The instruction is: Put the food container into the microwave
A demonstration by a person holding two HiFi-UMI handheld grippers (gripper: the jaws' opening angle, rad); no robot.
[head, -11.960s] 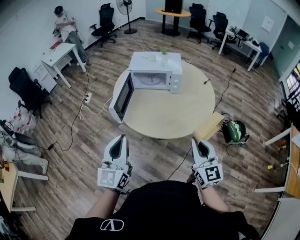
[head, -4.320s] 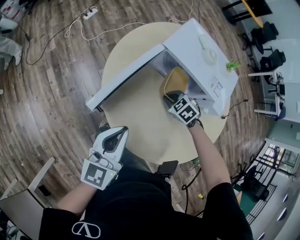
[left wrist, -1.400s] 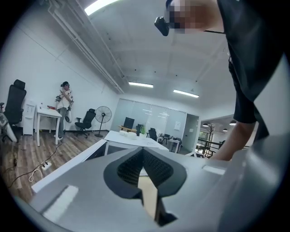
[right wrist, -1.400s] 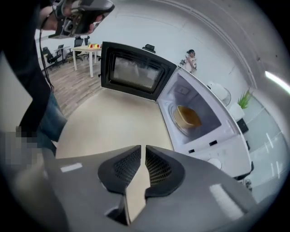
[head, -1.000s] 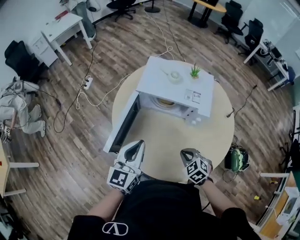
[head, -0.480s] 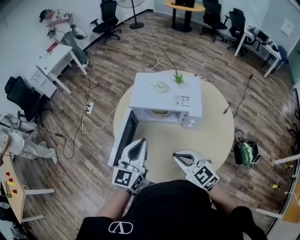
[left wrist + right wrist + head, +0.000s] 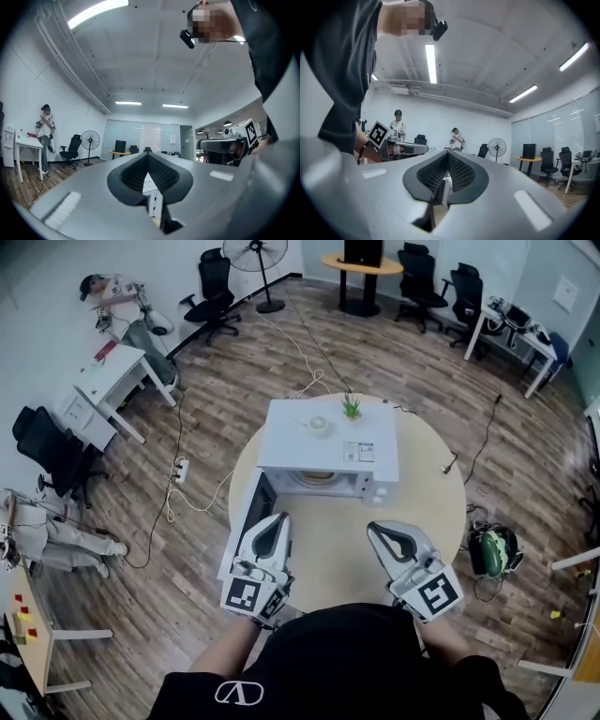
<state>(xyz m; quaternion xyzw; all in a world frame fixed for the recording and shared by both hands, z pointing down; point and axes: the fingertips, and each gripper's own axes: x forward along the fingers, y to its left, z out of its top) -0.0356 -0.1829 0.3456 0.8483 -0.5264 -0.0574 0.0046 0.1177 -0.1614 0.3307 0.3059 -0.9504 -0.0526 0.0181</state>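
Observation:
The white microwave point(image 7: 314, 451) stands on the round table point(image 7: 427, 507) with its door point(image 7: 249, 521) swung open to the left. Inside its cavity lies the yellowish food container point(image 7: 320, 476), only partly visible under the top. My left gripper point(image 7: 277, 523) is held near my body, before the door, shut and empty. My right gripper point(image 7: 380, 531) is also shut and empty, at the table's near edge. In the left gripper view the left gripper point(image 7: 149, 157) has its jaws together. The right gripper point(image 7: 448, 157) shows the same in the right gripper view.
A small green plant point(image 7: 352, 408) and a small white object point(image 7: 319, 425) sit on the microwave's top. A green bag point(image 7: 494, 551) lies on the floor right of the table. White cables point(image 7: 192, 486) trail on the floor at the left. Desks and chairs line the room's edges.
The container, held by my right gripper at the microwave's mouth a few seconds ago, now lies inside. Both grippers have drawn back to my body; the right one has shifted slightly rightward.

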